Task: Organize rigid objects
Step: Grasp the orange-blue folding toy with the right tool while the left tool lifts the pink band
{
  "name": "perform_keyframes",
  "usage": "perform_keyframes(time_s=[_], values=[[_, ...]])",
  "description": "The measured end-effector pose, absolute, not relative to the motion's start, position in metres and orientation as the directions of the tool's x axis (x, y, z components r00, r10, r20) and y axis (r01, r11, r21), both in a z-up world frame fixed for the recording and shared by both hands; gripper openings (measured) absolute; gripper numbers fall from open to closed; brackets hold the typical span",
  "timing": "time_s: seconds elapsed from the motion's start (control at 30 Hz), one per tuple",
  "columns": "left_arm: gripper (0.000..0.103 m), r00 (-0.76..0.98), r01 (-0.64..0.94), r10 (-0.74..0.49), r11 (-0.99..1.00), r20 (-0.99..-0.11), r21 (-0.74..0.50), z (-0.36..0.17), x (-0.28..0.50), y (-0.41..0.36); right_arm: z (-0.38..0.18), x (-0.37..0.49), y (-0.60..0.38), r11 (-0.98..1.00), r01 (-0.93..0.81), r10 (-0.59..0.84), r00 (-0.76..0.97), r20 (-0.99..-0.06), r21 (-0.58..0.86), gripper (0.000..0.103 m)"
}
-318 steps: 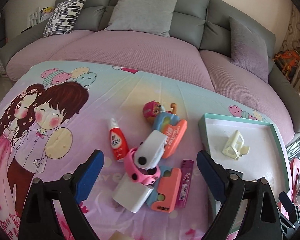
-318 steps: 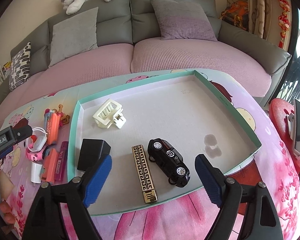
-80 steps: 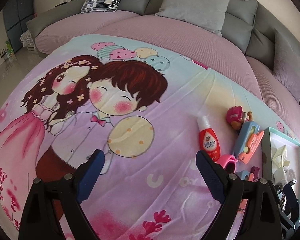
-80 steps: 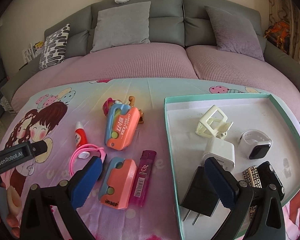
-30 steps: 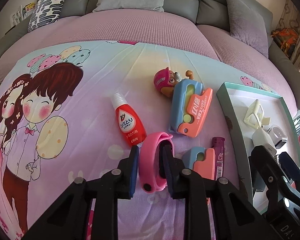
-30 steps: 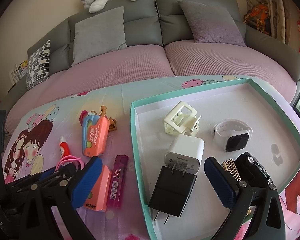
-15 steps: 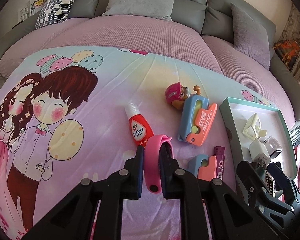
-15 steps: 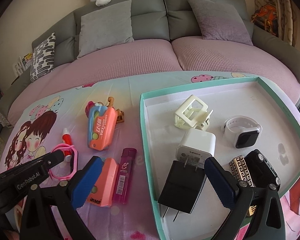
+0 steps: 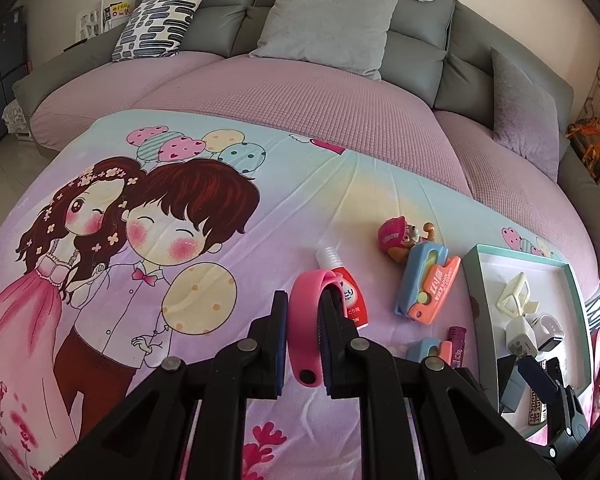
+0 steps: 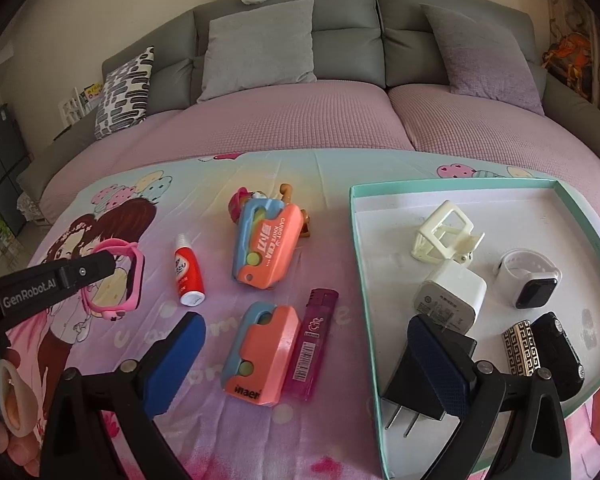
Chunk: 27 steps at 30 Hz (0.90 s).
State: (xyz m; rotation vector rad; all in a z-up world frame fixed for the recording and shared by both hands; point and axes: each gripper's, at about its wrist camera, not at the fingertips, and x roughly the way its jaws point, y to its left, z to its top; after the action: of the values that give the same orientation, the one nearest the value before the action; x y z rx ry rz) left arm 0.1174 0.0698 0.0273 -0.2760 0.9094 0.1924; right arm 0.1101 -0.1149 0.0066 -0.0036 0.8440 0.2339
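Left gripper (image 9: 303,322): clamped on pink watch (image 9: 306,336), lifted off cloth (image 9: 260,240).
Right gripper (image 10: 304,360): spread wide, empty, above lighter (image 10: 310,344).
Tray (image 10: 364,280): holds chargers, white watch (image 10: 530,276).

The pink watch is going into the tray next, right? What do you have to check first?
1. Left gripper has the pink watch: ok, jaws shut on its strap.
2. Watch is off the cloth: ok, it hangs clear in the right wrist view.
3. Free room in the tray: ok, its far half is bare.
4. Right gripper is out of the way: not ok, it hovers open over the tray's near edge.
5. Grip is firm enough for the trip: cannot tell.
6. Red bottle beside the watch will not be knocked: ok, it lies apart.
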Motion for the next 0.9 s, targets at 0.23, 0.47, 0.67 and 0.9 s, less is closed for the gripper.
perform_keyframes(time_s=[0.23,0.47,0.67,0.9], values=[[0.015,0.594,-0.289,0.048,0.944,-0.803,-0.158,0.025,0.117,0.074,-0.007,0.111,-0.096,0.960,-0.263,0.241,0.582,-0.776,0.101,0.082],[0.015,0.586,-0.293,0.044,0.943,-0.809,-0.161,0.022,0.118,0.075,-0.020,0.111,-0.083,0.951,-0.291,0.255,0.543,-0.800,0.105,0.068],[0.015,0.580,-0.307,0.047,0.937,-0.813,-0.164,0.020,0.117,0.080,-0.025,0.110,-0.070,0.941,-0.321,0.270,0.520,-0.810,0.108,0.055],[0.015,0.571,-0.311,0.042,0.935,-0.820,-0.168,0.016,0.118,0.081,-0.037,0.115,-0.065,0.950,-0.301,0.235,0.518,-0.823,0.082,0.052]])
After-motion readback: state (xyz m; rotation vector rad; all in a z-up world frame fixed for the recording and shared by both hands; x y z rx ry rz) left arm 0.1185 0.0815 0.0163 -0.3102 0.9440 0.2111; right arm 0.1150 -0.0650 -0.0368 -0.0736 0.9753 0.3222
